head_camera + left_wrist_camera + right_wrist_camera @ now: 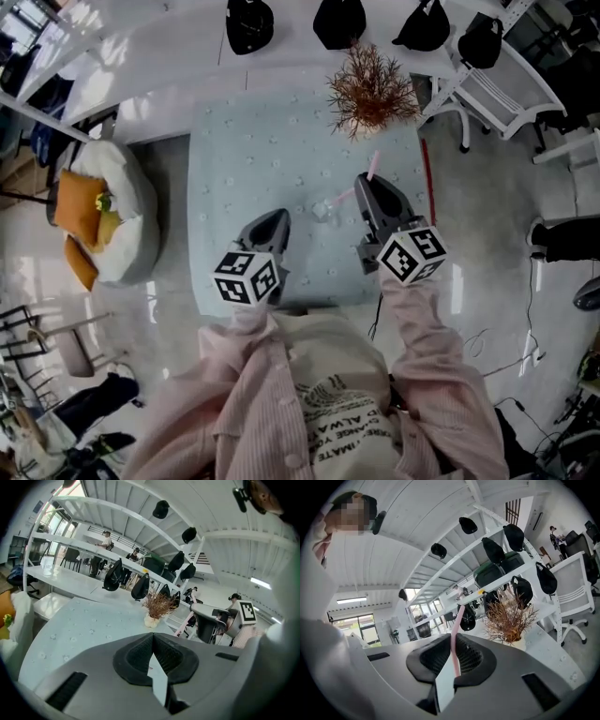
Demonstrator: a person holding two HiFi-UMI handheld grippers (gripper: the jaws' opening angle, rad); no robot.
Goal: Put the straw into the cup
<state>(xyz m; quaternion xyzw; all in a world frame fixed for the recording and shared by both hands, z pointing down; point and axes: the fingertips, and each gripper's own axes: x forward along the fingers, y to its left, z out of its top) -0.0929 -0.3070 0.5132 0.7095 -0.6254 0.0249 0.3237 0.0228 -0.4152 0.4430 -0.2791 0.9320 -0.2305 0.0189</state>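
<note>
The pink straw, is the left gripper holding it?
No, the pink straw is pinched between the jaws of the right gripper, and the left gripper is shut on nothing.

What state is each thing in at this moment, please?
left gripper: shut, empty
right gripper: shut on straw
straw: standing up through the jaws, not clearly in cup
cup: on table, ungripped
plant: upright
</note>
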